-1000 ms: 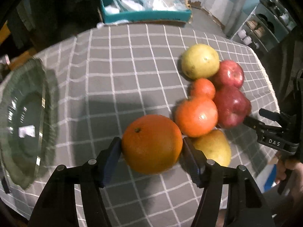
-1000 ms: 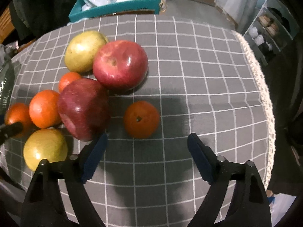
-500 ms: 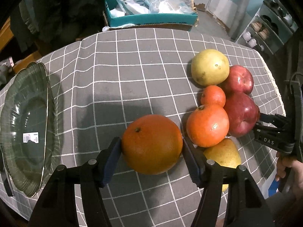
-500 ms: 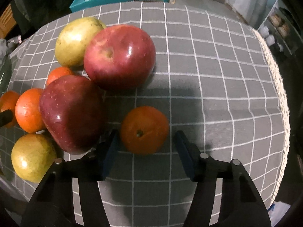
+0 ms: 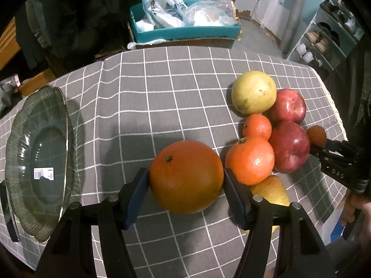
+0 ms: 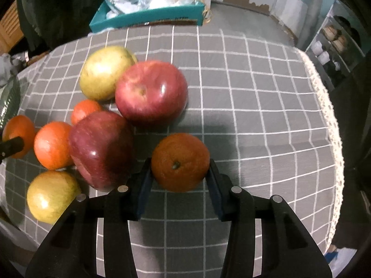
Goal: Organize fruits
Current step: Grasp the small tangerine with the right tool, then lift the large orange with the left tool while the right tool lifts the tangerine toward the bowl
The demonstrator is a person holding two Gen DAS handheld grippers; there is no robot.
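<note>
large orange (image 5: 186, 176) | clamped in left gripper (image 5: 186, 185), held mid-table for the glass plate (image 5: 14, 162) at the left edge | small orange (image 6: 180, 162) | jaws just closed, now gripped by right gripper (image 6: 180, 180), taken from fruit cluter beside dark red apple (image 6: 102, 149) near right edge

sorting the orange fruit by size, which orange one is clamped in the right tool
The small dark orange with its stem facing the camera, alone on the open cloth right of the dark red apple. The right tool is shut on it; the big orange sits in the left tool.
</note>
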